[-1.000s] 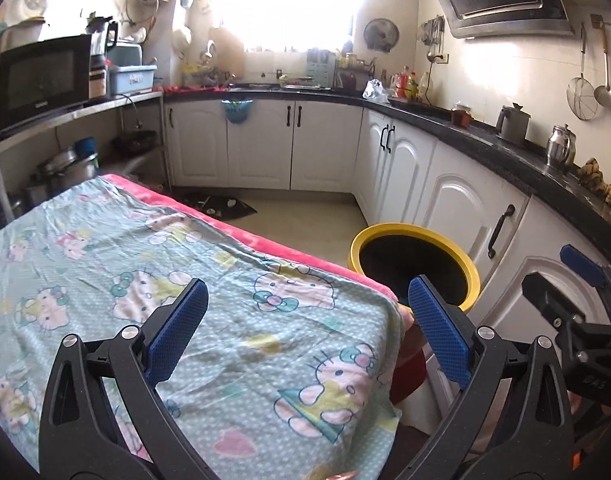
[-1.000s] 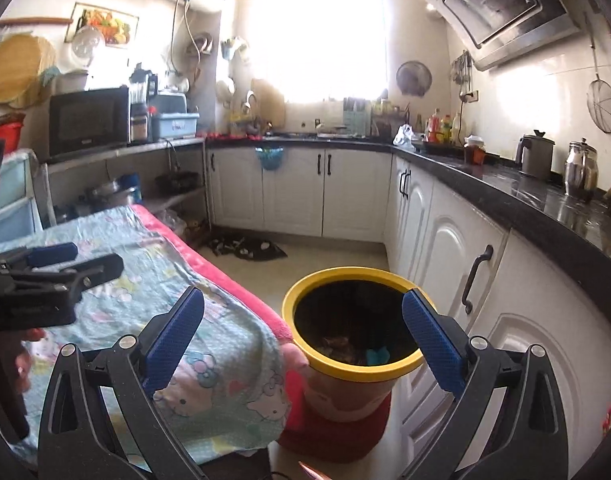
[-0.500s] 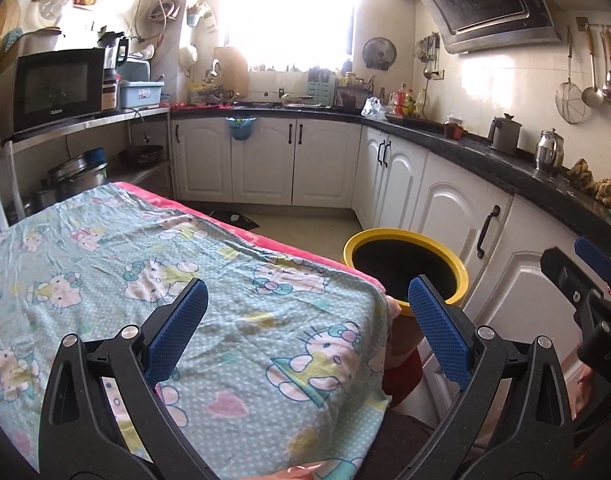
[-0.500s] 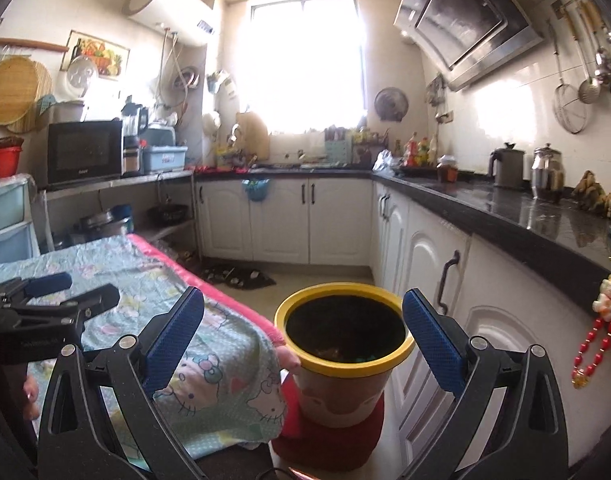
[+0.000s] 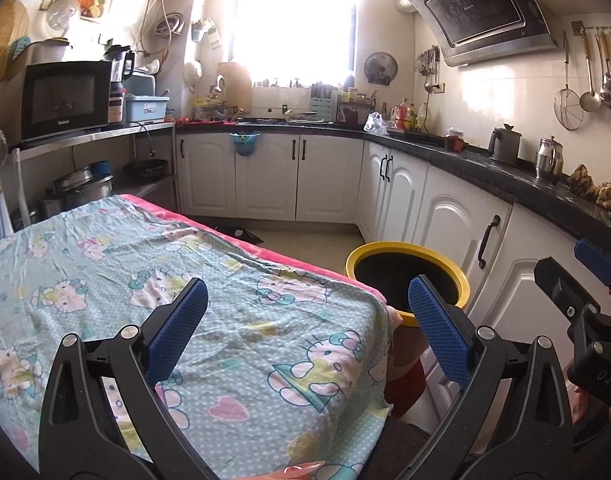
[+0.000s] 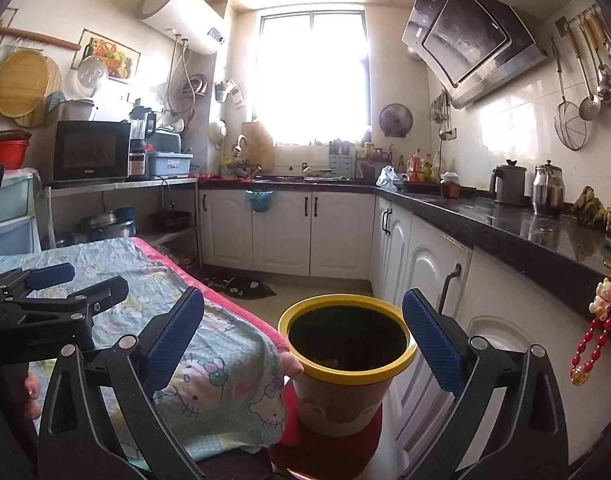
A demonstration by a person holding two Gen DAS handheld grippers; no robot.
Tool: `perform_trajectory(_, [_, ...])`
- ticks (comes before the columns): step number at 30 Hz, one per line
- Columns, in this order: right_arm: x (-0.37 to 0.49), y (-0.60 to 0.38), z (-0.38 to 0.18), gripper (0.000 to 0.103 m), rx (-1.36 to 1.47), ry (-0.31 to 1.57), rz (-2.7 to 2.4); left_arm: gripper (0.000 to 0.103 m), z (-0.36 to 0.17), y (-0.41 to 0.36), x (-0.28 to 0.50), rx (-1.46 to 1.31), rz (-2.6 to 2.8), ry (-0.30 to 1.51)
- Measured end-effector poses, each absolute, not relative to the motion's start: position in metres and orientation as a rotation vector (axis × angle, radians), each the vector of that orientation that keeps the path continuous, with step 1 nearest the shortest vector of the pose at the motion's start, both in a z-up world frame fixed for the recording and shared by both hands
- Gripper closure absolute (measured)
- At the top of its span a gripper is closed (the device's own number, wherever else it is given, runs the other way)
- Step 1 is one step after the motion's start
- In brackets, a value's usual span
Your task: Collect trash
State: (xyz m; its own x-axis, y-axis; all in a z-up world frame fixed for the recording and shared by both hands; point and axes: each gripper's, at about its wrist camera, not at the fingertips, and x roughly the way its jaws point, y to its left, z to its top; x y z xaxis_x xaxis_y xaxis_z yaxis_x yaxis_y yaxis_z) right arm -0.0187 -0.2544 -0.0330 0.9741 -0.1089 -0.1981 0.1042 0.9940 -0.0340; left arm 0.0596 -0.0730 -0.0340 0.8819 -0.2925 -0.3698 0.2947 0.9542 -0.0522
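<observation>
A yellow-rimmed trash bin (image 6: 347,364) stands on a red stool beside the table's far corner; it also shows in the left wrist view as the bin (image 5: 407,280), with a dark inside. My left gripper (image 5: 305,328) hangs open over the cartoon-print tablecloth (image 5: 145,292), nothing between its blue pads. My right gripper (image 6: 303,336) is open and empty too, level with the bin and in front of it. The left gripper (image 6: 53,300) shows at the left of the right wrist view; the right gripper (image 5: 585,280) shows at the right of the left wrist view. No loose trash is visible on the cloth.
White cabinets under a black counter (image 6: 505,224) run close along the right, with kettles and jars on top. A microwave (image 5: 63,98) sits on a shelf at the left. A dark mat (image 6: 241,288) lies on the floor ahead. A red charm (image 6: 597,320) hangs at the right.
Both grippers have risen and tilted up: more wall and ceiling show, and the bin sits lower in view. The jaws stay open.
</observation>
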Motion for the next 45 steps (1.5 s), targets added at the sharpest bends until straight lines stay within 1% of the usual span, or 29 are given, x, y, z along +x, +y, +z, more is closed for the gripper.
perform_trajectory(45, [-0.0179,-0.2515,-0.0366,0.006,-0.019,0.206,-0.102,0.011,-0.0301,-0.0701,0.0572,0.012,-0.300,0.371])
